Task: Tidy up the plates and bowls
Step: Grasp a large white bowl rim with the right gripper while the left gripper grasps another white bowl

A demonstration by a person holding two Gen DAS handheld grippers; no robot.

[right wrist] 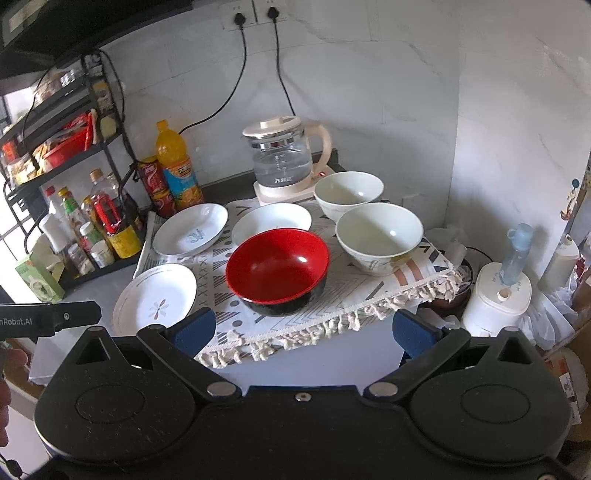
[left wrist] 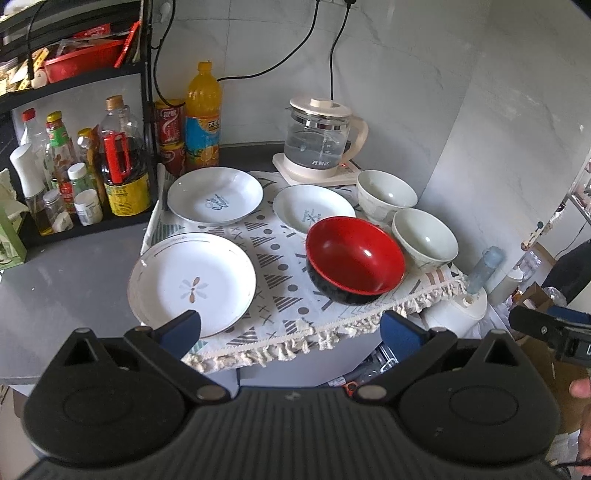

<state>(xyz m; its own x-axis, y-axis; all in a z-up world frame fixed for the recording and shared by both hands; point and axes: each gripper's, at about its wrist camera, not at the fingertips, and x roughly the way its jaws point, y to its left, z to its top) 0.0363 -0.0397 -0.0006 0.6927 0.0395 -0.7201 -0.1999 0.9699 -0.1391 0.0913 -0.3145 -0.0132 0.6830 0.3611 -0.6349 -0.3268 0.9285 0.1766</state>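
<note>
Three plates (left wrist: 192, 282) and three bowls (left wrist: 354, 254) (one red, two pale).

A glass kettle (right wrist: 284, 162) with a cream lid stands on its base at the back of the grey counter (left wrist: 66, 284), plugged into wall sockets (right wrist: 255, 13). Left of it stand an orange juice bottle (left wrist: 202, 114), red cans (left wrist: 170, 123) and a black rack (left wrist: 74, 85) of condiment bottles. A patterned fringed cloth (right wrist: 332, 299) drapes the counter's front edge.

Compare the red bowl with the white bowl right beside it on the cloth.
The red bowl is glossy red inside and black outside; the white bowl is pale inside and out, with a faint pattern on its wall. The red bowl looks wider and sits nearer the fringed edge. Both stand upright and empty on the patterned cloth.
</note>
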